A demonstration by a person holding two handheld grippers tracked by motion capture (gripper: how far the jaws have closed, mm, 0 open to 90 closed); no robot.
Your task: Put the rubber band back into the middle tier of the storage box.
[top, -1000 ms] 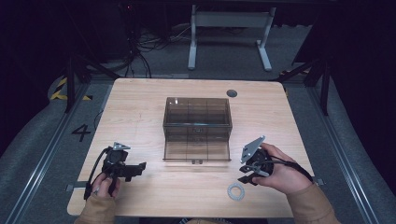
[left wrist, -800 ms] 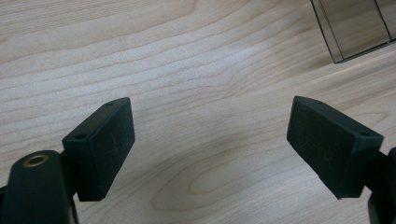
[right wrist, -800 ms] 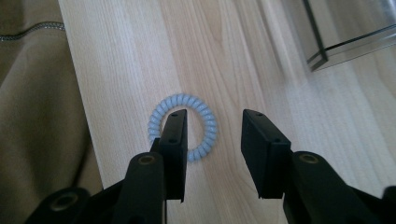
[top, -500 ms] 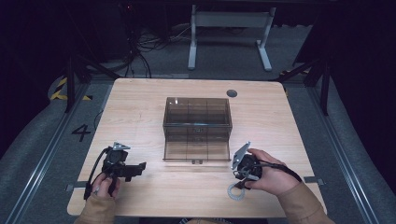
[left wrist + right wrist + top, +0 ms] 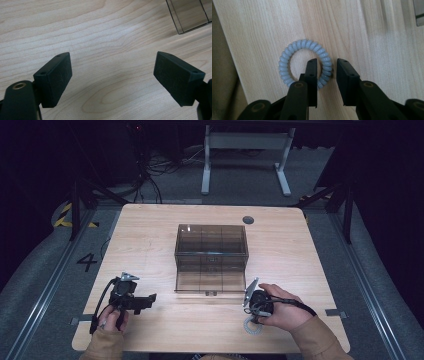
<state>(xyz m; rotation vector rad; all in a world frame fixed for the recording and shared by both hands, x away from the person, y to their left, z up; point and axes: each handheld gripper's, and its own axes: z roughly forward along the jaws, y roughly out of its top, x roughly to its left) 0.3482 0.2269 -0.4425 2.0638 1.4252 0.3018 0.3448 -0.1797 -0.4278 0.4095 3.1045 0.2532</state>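
Pale wood table (image 5: 150, 245), smoky plastic box (image 5: 211, 259) at its middle: your right gripper (image 5: 326, 65) straddles 1 side of the coiled hair tie (image 5: 305, 63), jaws narrowed, not yet pinching; your left gripper (image 5: 112, 75) waits wide open, well clear

The right tool (image 5: 326, 65) points down at a pale blue spiral coil hair tie (image 5: 294, 48) lying flat on the light wooden tabletop (image 5: 374, 45). Its two black jaws straddle the ring's near-right arc, one inside the loop, one outside, with a narrow gap left between them. A tan sleeve (image 5: 222, 82) fills the left edge.
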